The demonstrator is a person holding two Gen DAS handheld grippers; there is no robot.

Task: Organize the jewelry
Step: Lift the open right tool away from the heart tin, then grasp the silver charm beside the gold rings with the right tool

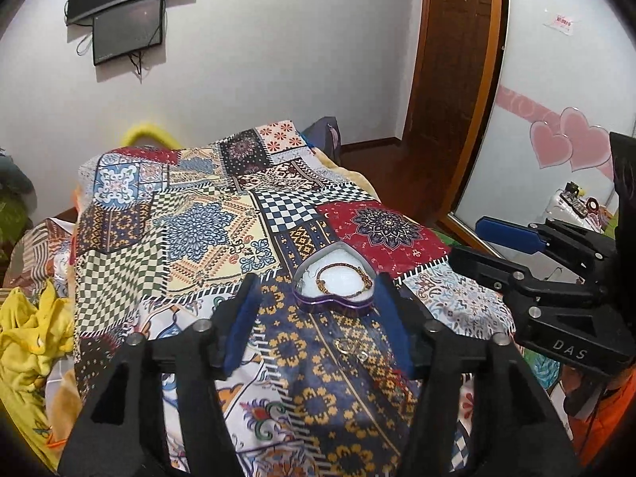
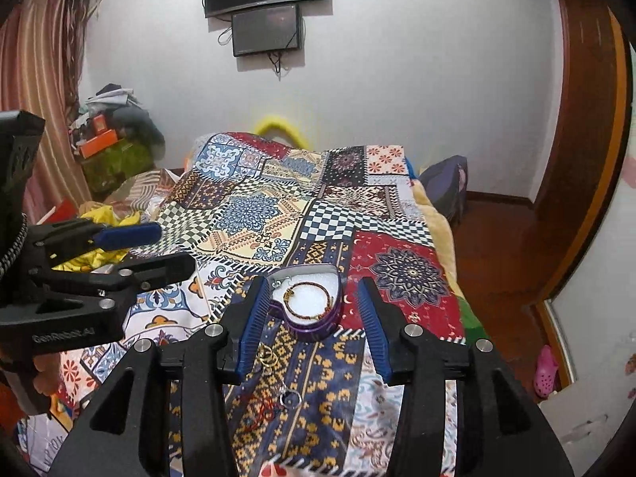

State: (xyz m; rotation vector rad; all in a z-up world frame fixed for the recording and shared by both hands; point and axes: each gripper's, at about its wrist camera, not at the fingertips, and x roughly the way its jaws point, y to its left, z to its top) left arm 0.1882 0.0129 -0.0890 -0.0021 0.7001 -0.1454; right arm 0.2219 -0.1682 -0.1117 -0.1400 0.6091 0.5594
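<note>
A purple heart-shaped tin [image 1: 318,305] [image 2: 318,328] with a white lining sits on the patchwork cloth [image 1: 198,230]. A brown and gold bracelet [image 1: 345,278] [image 2: 308,301] lies in it. Nearer the cameras, gold rings [image 1: 351,348] [image 2: 268,355], a silver ring [image 2: 292,397] and a red string piece [image 2: 258,413] lie loose on the cloth. My left gripper [image 1: 318,283] [image 2: 175,247] is open and empty, above the cloth and framing the tin. My right gripper [image 2: 312,284] [image 1: 466,240] is also open and empty, beside the left one.
The cloth covers a bed. Yellow fabric [image 1: 28,330] is heaped at its left side. Two dark screens [image 2: 265,4] hang on the far wall. A wooden door [image 1: 449,79] and a mirrored panel with pink hearts [image 1: 564,143] stand at the right. A pink shoe [image 2: 546,369] lies on the floor.
</note>
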